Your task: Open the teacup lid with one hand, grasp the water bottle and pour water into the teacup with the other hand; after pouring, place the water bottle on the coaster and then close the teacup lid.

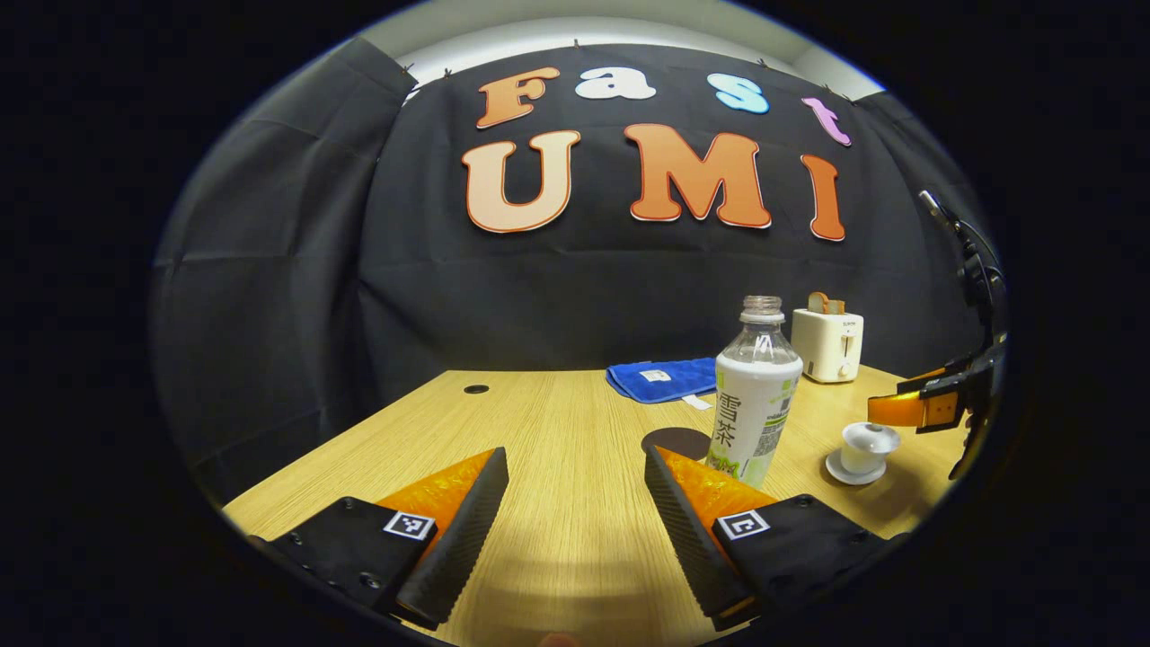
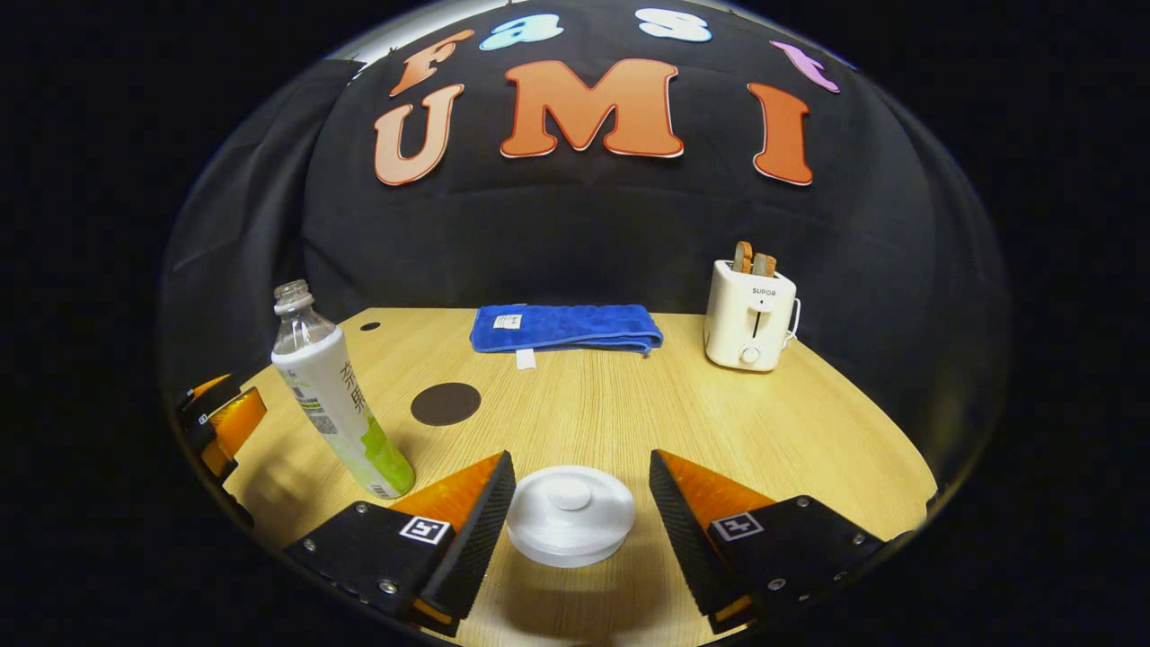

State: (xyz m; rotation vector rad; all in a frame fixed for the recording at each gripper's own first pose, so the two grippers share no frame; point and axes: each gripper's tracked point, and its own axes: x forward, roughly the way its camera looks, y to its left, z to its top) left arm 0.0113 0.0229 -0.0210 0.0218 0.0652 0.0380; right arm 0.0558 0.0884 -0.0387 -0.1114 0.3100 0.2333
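Coaster partly behind water bottle; teacup body under its lid.

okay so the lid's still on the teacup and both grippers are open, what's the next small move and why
Probably lower the right hand-held gripper and close it on the knob of the teacup lid. Its open fingers already straddle the lid, which sits on the teacup. The water bottle stands uncapped beside the coaster, ungripped, so pouring waits on the lid.
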